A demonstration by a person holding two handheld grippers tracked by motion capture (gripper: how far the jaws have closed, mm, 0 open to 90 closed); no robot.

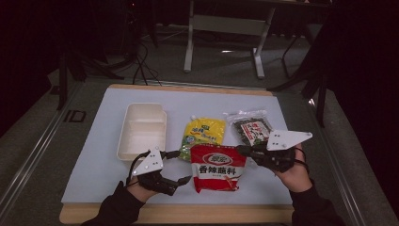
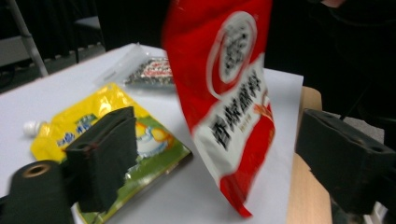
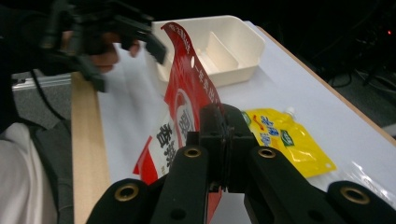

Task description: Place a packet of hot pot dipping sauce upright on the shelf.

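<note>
Three food packets and one tray share the white table mat [image 1: 94, 155], whose near and right edges stop just short of the wooden table rim. The cream two-compartment tray [image 1: 141, 131] is the biggest piece, lying at the back left with bare mat to its left. The red packet [image 1: 216, 167] is lifted off the mat and hangs tilted, pinched at one edge by the right gripper [image 3: 219, 135], whose jaws are clamped together on it; held this way, it likely clears the others for a carry toward the tray. The yellow spouted pouch [image 1: 203, 133] and the clear packet of dark bits [image 1: 249, 125] lie flat behind it. The left gripper [image 1: 181, 181] has its jaws apart with nothing between them, just beside the hanging packet.
</note>
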